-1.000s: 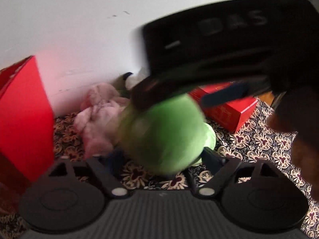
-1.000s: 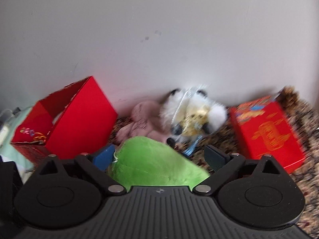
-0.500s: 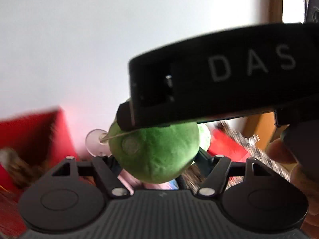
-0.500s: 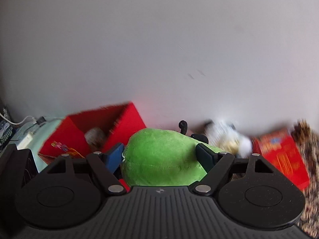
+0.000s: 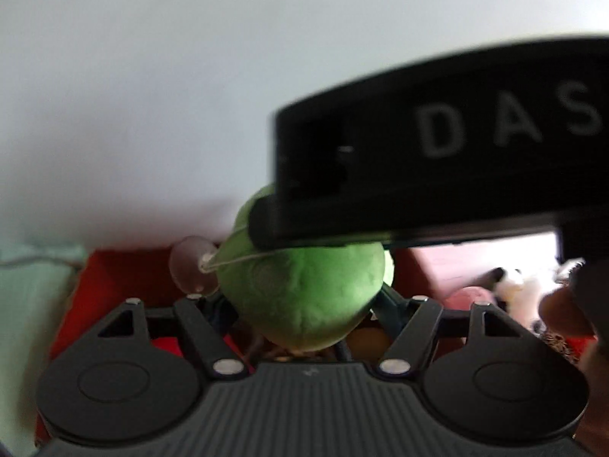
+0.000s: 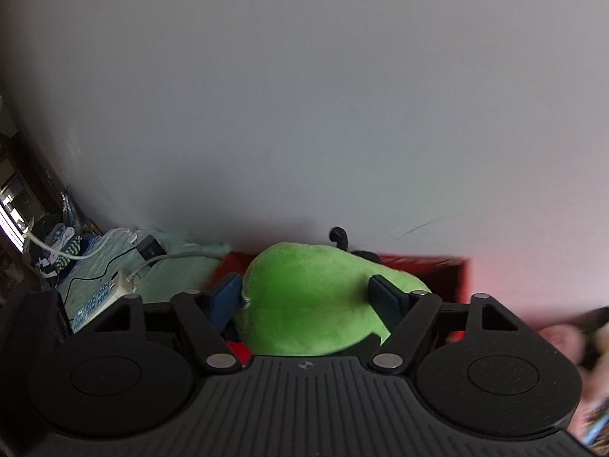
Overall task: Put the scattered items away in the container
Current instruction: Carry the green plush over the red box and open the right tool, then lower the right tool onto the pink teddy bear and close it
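Both grippers hold one green plush toy (image 5: 304, 297) in the air over the open red box (image 5: 125, 266). My left gripper (image 5: 300, 304) is shut on its round end, where a clear suction cup (image 5: 192, 264) hangs on a thread. My right gripper (image 6: 310, 297) is shut on the toy's green body (image 6: 312, 304), its black stalk pointing up. The right gripper's black body (image 5: 456, 160) crosses above the toy in the left wrist view. The red box also shows behind the toy in the right wrist view (image 6: 430, 266).
A white wall fills the background. A pink plush (image 5: 464, 297) and a black-and-white plush (image 5: 514, 285) lie to the right of the box. Left of the box, a white power strip (image 6: 102, 297) with cables lies on a pale green cloth (image 6: 171, 270).
Both grippers lifted the green plush off the patterned floor and carried it left, from beside the other toys to above the red box. Both grips stayed shut.
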{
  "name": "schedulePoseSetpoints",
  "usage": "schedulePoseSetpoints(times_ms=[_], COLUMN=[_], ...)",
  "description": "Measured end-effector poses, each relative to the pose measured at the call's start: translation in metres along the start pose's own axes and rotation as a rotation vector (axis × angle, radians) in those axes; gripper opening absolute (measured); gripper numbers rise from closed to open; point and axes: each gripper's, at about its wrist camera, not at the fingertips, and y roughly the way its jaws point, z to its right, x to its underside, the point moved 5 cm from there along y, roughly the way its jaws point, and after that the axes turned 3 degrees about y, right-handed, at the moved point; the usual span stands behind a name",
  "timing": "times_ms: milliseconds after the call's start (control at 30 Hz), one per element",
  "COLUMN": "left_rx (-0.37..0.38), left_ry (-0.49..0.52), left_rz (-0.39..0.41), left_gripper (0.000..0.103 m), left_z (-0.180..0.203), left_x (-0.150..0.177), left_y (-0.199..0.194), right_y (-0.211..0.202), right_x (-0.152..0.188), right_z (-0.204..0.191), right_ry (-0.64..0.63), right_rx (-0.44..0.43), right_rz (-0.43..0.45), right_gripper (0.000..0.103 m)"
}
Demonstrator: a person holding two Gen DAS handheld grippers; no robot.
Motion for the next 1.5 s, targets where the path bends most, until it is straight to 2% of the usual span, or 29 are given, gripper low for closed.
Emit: schedulePoseSetpoints(times_ms=[100,167,267,400,433,500,567,633,700,800,867,967,1033,1067,1100,1133,1167,1233,1300,1400,1467,1500], left_rx=[-0.011,-0.018,0.000,-0.042,-0.053,-0.079,-0.100,-0.091,-0.058,0.005,0.084,0.184,0.223,0.226,0.217,0.204,0.193,0.192,0.203,0.196,0.186,0.184], left_ry=[-0.029,-0.042,-0.057,-0.037,-0.040,-0.049,-0.053,-0.048,-0.020,0.048,0.098,0.180,0.232,0.251,0.265,0.291,0.318,0.329,0.347,0.375,0.357,0.340], left_rz=[-0.100,-0.117,-0.092,-0.005,0.012,0.039,0.061,0.093,0.136,0.194,0.210,0.188,0.150,0.145,0.152,0.174,0.184,0.135,0.126,0.126,0.108,0.095], left_gripper=[0.074,0.081,0.081,0.093,0.094,0.093,0.086,0.083,0.083,0.083,0.083,0.083,0.083,0.083,0.093,0.093,0.092,0.082,0.083,0.083,0.080,0.079], left_z=[-0.021,-0.032,-0.039,-0.047,-0.050,-0.053,-0.051,-0.045,-0.033,-0.003,0.032,0.094,0.131,0.147,0.161,0.175,0.187,0.202,0.213,0.223,0.223,0.221], left_x=[0.005,0.008,0.009,0.008,0.009,0.013,0.013,0.015,0.017,0.020,0.033,0.050,0.065,0.073,0.080,0.087,0.092,0.099,0.109,0.121,0.124,0.124], left_y=[0.028,0.038,0.034,0.010,0.003,-0.013,-0.025,-0.044,-0.066,-0.093,-0.113,-0.107,-0.090,-0.082,-0.074,-0.068,-0.063,-0.048,-0.038,-0.024,-0.008,0.000], right_y=[0.030,0.043,0.043,0.020,0.014,0.000,-0.020,-0.044,-0.069,-0.107,-0.124,-0.136,-0.129,-0.126,-0.121,-0.115,-0.109,-0.097,-0.086,-0.072,-0.061,-0.055], right_x=[0.004,0.008,0.012,0.014,0.014,0.014,0.015,0.017,0.021,0.034,0.046,0.067,0.082,0.089,0.094,0.099,0.104,0.110,0.116,0.116,0.118,0.119], right_z=[0.001,0.005,0.010,0.014,0.016,0.022,0.031,0.041,0.053,0.079,0.104,0.144,0.165,0.174,0.182,0.189,0.196,0.204,0.209,0.208,0.208,0.209], right_ry=[0.051,0.090,0.151,0.147,0.149,0.166,0.179,0.168,0.145,0.094,0.091,0.133,0.159,0.170,0.170,0.162,0.154,0.161,0.174,0.165,0.141,0.132], right_rx=[0.046,0.058,0.036,0.072,0.072,0.056,0.039,0.041,0.064,0.169,0.237,0.323,0.345,0.354,0.371,0.392,0.414,0.403,0.371,0.344,0.353,0.362], right_rz=[-0.031,-0.050,-0.036,0.035,0.050,0.070,0.084,0.107,0.137,0.177,0.163,0.116,0.068,0.043,0.024,0.009,-0.005,-0.036,-0.064,-0.082,-0.097,-0.110], right_gripper=[0.072,0.072,0.076,0.076,0.076,0.077,0.077,0.077,0.077,0.078,0.078,0.078,0.078,0.077,0.077,0.077,0.076,0.068,0.060,0.059,0.058,0.053])
